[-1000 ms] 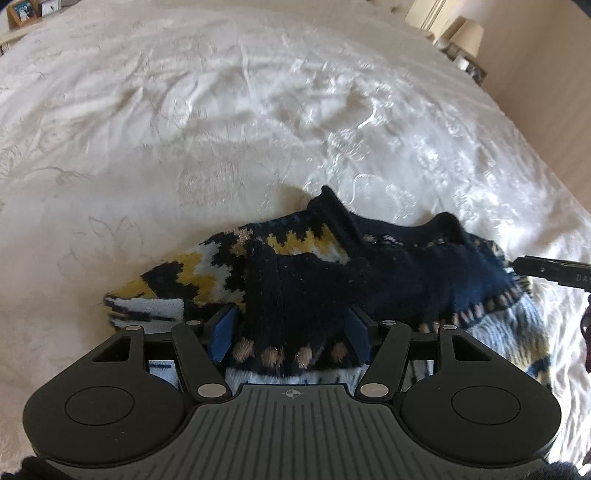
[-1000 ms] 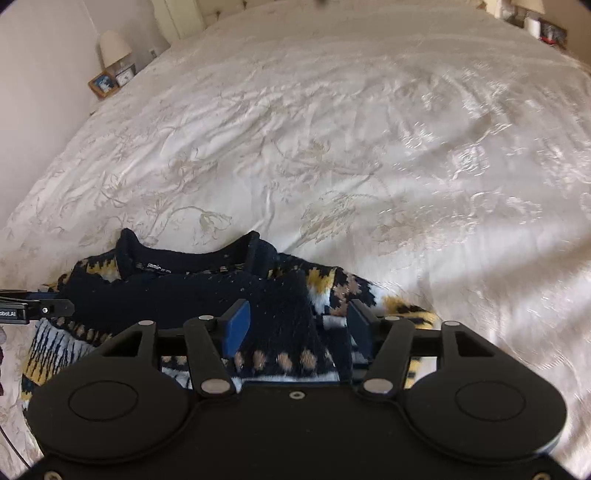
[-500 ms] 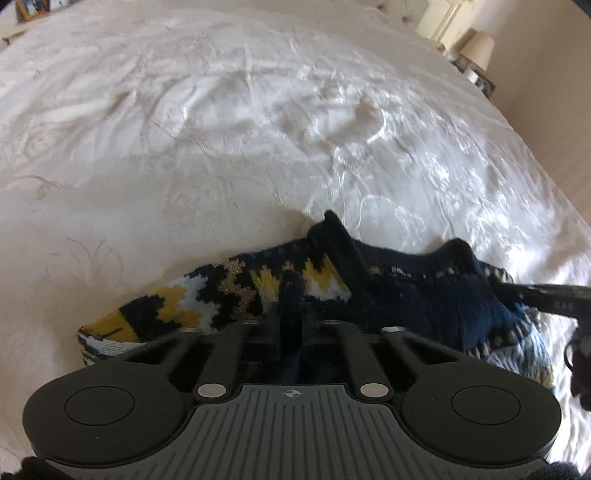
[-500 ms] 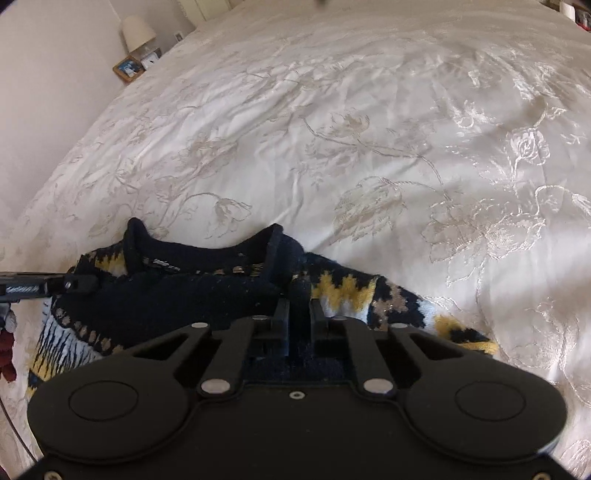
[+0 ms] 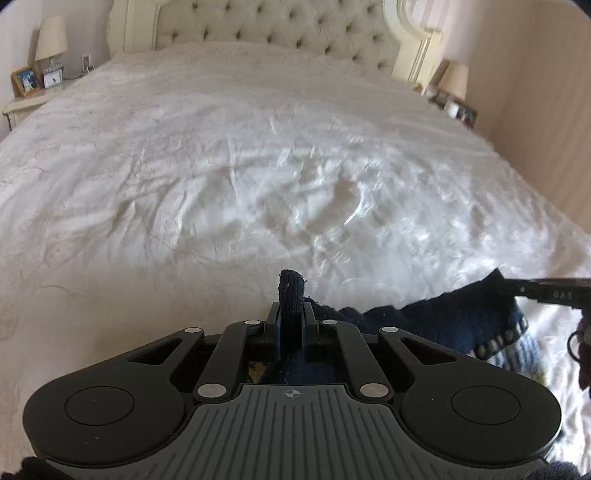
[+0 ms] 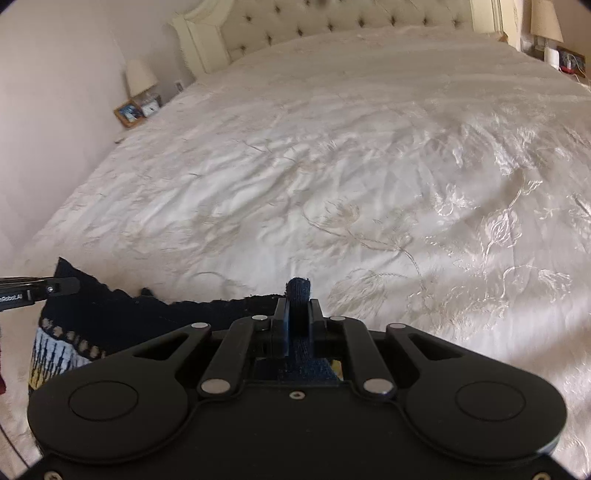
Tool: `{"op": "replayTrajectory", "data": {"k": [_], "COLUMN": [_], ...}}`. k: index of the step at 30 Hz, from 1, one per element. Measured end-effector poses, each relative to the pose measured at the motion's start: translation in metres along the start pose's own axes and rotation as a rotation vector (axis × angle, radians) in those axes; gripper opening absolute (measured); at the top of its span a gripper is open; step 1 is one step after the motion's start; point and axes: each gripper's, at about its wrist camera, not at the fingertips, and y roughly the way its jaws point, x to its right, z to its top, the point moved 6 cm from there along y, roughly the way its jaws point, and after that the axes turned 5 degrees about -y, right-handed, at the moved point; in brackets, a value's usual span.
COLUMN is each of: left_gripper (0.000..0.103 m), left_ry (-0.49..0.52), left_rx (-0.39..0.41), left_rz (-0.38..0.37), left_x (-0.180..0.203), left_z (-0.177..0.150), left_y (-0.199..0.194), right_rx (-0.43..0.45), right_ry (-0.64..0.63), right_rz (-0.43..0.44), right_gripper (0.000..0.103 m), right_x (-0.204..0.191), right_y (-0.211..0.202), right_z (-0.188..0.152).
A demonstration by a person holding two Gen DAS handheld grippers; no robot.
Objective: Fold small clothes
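- Big white bed (image 5: 258,177) fills both views, padded headboard (image 5: 273,33) along the top edge, lamps in the upper corners.
- The sweater (image 6: 122,321) (dark navy with a patterned band) sits at the bottom of both frames, strung sideways between the two tools. Its long axis runs left-right across the picture, so I'd guess the next fold goes forward, up the frame.
- Left tool (image 5: 291,325) is clamped tight on a navy pinch of the sweater, a nub poking out above the fingers.
- Right tool (image 6: 298,321) same deal, squeezed onto its own pinch. Neither hand looks nearer.
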Motion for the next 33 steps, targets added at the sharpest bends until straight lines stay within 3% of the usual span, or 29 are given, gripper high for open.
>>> {"op": "replayTrajectory", "data": {"k": [4, 6, 7, 9, 10, 11, 15, 18, 22, 26, 29, 33], "left_gripper": [0.013, 0.015, 0.026, 0.046, 0.055, 0.057, 0.060, 0.060, 0.062, 0.062, 0.063, 0.063], "left_ry": [-0.003, -0.030, -0.057, -0.094, -0.100, -0.101, -0.115, -0.090, -0.042, 0.013, 0.049, 0.080], "left_rx": [-0.099, -0.136, -0.155, -0.169, -0.159, -0.141, -0.045, -0.044, -0.107, -0.214, -0.270, -0.326], "left_rz": [0.044, 0.077, 0.083, 0.103, 0.117, 0.126, 0.136, 0.095, -0.011, -0.092, -0.094, -0.037], "left_x": [-0.011, -0.020, -0.025, -0.034, -0.037, -0.039, -0.035, -0.015, 0.029, 0.068, 0.076, 0.058], "left_z": [-0.014, -0.022, -0.025, -0.027, -0.027, -0.025, -0.017, -0.025, -0.061, -0.108, -0.140, -0.174], "left_y": [0.034, 0.046, 0.050, 0.050, 0.046, 0.039, 0.000, -0.025, -0.042, -0.035, -0.032, -0.035], "right_rx": [-0.072, -0.107, -0.118, -0.122, -0.110, -0.091, -0.010, 0.006, -0.033, -0.110, -0.176, -0.248], "right_ry": [-0.006, -0.006, -0.004, 0.013, 0.025, 0.036, 0.035, 0.032, 0.010, 0.001, 0.030, 0.074], "right_rz": [-0.023, -0.041, -0.058, -0.089, -0.098, -0.104, -0.126, -0.082, -0.006, 0.084, 0.124, 0.033], "right_gripper": [0.017, 0.027, 0.027, 0.056, 0.062, 0.068, 0.068, 0.068, 0.069, 0.073, 0.073, 0.073], "right_x": [0.006, 0.009, 0.012, 0.017, 0.019, 0.021, 0.018, 0.002, -0.035, -0.076, -0.093, -0.079], "right_y": [0.031, 0.042, 0.044, 0.043, 0.039, 0.032, -0.006, -0.034, -0.055, -0.061, -0.062, -0.065], "right_z": [-0.009, -0.016, -0.020, -0.024, -0.025, -0.025, -0.022, -0.031, -0.057, -0.093, -0.123, -0.158]}}
